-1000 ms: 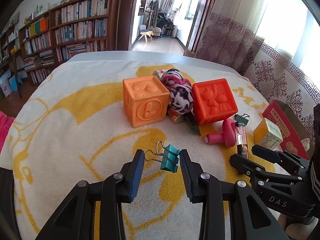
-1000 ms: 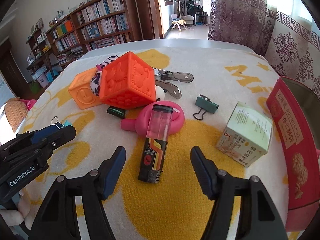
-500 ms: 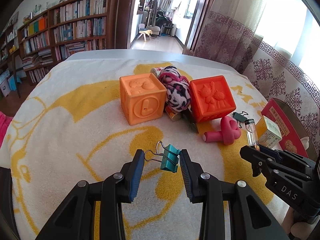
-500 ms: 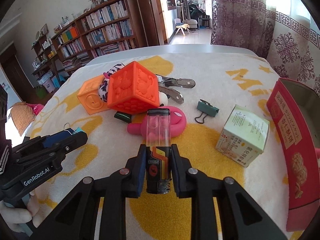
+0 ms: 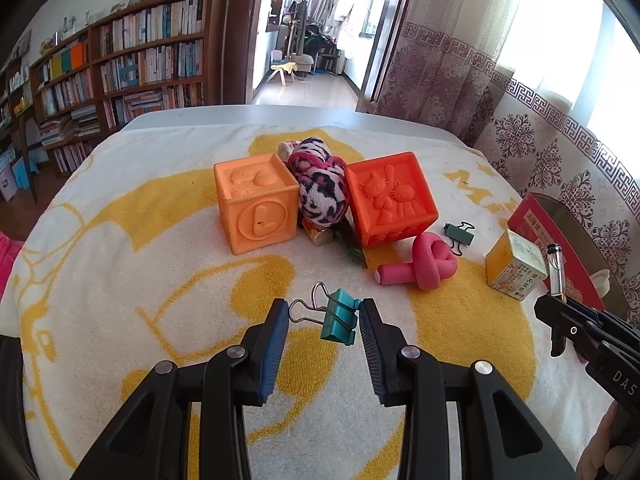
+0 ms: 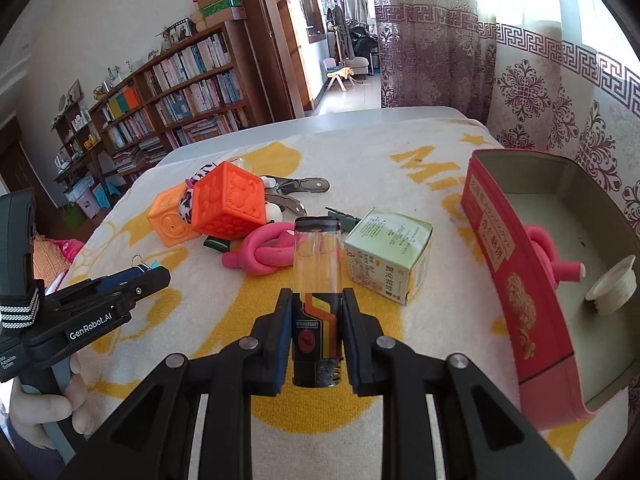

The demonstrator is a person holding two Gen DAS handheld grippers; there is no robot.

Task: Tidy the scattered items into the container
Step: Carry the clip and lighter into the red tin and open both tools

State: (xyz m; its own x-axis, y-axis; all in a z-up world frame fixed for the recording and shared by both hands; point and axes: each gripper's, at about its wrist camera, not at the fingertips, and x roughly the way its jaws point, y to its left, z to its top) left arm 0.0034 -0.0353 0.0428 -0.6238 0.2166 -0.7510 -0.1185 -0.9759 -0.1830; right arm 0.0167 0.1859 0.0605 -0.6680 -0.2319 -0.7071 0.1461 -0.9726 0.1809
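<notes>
My right gripper is shut on a lighter with a clear top and black base, held above the towel, left of the red box. The lighter's tip shows in the left wrist view. My left gripper holds a teal binder clip between its jaws; it also shows in the right wrist view. The red box stands open at the right and holds a pink knot toy and a white cap.
On the yellow-white towel lie a light orange cube, a red-orange cube, a spotted plush, a pink knot toy, a dark binder clip, a small carton and scissors.
My right gripper closed on the lighter, lifted it off the towel and moved right toward the red box. The left gripper kept the teal clip and stayed about where it was.
</notes>
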